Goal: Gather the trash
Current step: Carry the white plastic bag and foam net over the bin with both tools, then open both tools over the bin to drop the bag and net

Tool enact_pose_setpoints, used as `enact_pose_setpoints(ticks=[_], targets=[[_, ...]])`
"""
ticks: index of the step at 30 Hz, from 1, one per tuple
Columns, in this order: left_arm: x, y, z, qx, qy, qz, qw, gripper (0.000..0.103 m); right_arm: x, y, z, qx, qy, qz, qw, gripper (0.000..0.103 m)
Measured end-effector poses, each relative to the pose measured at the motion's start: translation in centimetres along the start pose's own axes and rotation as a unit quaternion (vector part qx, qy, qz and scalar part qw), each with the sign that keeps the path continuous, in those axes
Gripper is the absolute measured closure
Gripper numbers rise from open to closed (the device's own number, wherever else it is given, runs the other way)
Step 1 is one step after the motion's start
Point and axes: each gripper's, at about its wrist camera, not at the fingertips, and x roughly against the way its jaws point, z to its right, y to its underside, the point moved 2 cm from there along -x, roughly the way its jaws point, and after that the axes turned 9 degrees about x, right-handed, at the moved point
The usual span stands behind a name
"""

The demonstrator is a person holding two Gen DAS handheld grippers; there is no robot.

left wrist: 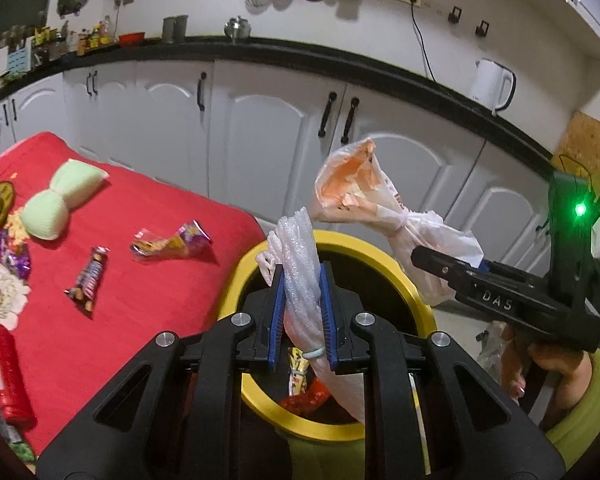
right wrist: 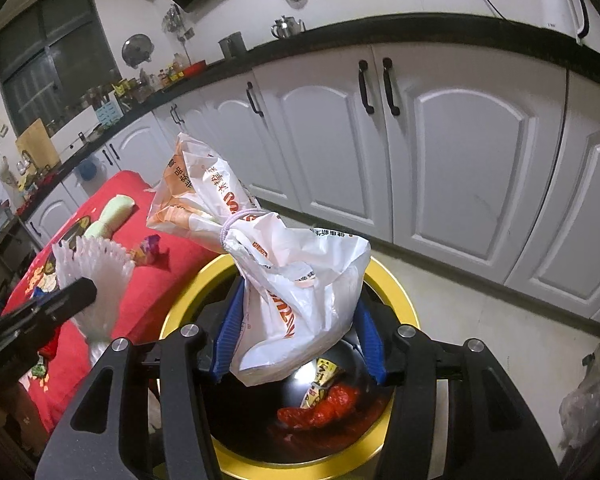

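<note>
Our left gripper (left wrist: 303, 280) clamps a rolled clear bubble-wrap bundle (left wrist: 300, 264) at frame centre, above the yellow-rimmed black bin (left wrist: 416, 300). Our right gripper (right wrist: 296, 320) pinches a tied white printed plastic bag (right wrist: 296, 280) over the same bin, wrappers inside.

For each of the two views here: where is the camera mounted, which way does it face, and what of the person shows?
Left wrist: sits on the left gripper, looking down over the yellow-rimmed bin and red cloth; jaws clamp a clear plastic bundle; right hand and green sleeve visible.
Right wrist: sits on the right gripper, looking down into the bin; jaws hold a tied printed bag; no hand visible.
Shared: bin, both bags, cloth, white cabinets.
</note>
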Motion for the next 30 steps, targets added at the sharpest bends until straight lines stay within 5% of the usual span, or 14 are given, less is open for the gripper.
enact_pose_setpoints(ticks=[18,21,24,26,30], targets=[[-4.1,1.5,0.6,-0.002,-0.003,-0.051,0.9987,0.089,-2.4,1.8,2.0,-0.024,-0.013,-0.036,0.999,0.049],[-4.3,1.6,0.1,0.005,-0.007,-0.055,0.9984,0.077,-2.8,1.9,2.0,-0.025,-0.016,-0.041,0.999,0.045],[-4.2,1.6,-0.5,0.02,-0.008,-0.055,0.9982,0.055,-3.0,2.0,1.9,-0.025,-0.018,-0.043,0.999,0.042],[-4.0,1.5,-0.9,0.029,-0.009,-0.054,0.9981,0.052,-3.0,2.0,1.9,-0.024,-0.018,-0.042,0.999,0.041],[-3.3,1.3,-1.6,0.045,-0.014,-0.044,0.9979,0.021,-2.9,1.9,2.0,-0.027,-0.013,-0.036,0.999,0.037]])
